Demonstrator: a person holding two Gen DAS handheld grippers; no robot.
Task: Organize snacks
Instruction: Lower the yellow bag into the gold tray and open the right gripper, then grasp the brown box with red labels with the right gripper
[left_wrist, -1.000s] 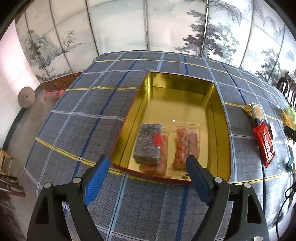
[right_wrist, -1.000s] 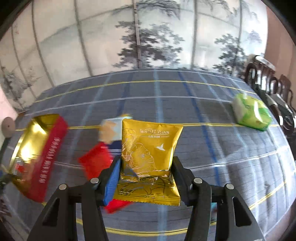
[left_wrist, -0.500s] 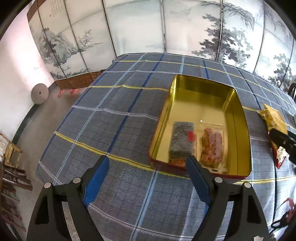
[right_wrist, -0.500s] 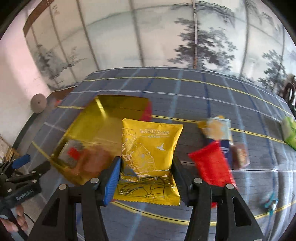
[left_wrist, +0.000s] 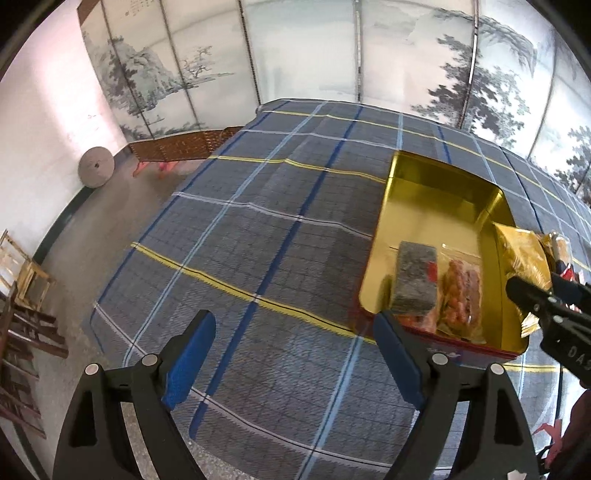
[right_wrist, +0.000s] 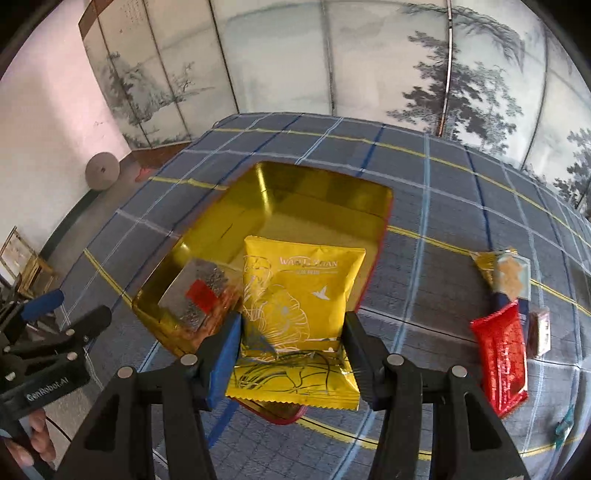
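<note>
While the right gripper (right_wrist: 291, 354) is clamping the yellow snack pouch (right_wrist: 299, 295) above the gold tin's (right_wrist: 325, 188) near right corner, releasing now risks it catching the rim and sliding onto the tablecloth (right_wrist: 424, 280); the left gripper (left_wrist: 295, 354) is hanging wide and empty.

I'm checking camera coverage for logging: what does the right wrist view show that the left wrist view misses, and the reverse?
Only the right wrist view shows the red packet and the other loose snacks lying on the plaid tablecloth, plus the printed front of the yellow packet clamped in the right gripper.

Only the left wrist view shows the left gripper from behind, open and empty, and the cloth's near corner.

Both show the gold tin holding a grey block and clear bagged snacks, and the painted screen.
</note>
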